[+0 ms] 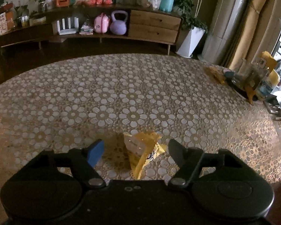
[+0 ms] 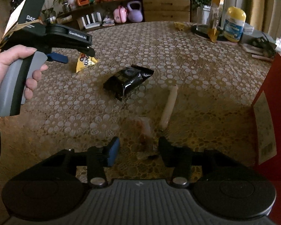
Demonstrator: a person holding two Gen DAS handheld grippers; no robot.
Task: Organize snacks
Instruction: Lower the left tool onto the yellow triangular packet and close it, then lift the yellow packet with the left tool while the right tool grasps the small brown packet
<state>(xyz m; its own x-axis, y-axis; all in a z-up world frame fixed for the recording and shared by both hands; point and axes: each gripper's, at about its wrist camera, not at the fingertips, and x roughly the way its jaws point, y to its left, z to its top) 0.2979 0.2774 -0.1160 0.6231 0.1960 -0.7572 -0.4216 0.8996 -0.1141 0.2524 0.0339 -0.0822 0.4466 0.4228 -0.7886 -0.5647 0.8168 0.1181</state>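
A small yellow candy packet (image 1: 146, 150) lies crumpled on the patterned tablecloth (image 1: 121, 93), between the fingers of my left gripper (image 1: 136, 144). The jaws stand open on either side of it, and neither pad touches it. The right wrist view shows the same left gripper (image 2: 75, 55), held by a hand (image 2: 7, 69), over that yellow packet (image 2: 86, 61). My right gripper (image 2: 139, 142) is open around a clear-wrapped snack (image 2: 146, 131) lying on the cloth, with gaps at both pads. A black packet (image 2: 128, 81) and a pale sausage stick (image 2: 168, 106) lie farther out.
A red box (image 2: 275, 112) stands at the right edge. At the table's far right are a dark tray (image 2: 202, 32), a tall yellow packet (image 2: 216, 13), a yellow-lidded jar (image 2: 234, 24) and a small yellow wrapper (image 2: 179, 26). A wooden sideboard (image 1: 153, 26) stands beyond the table.
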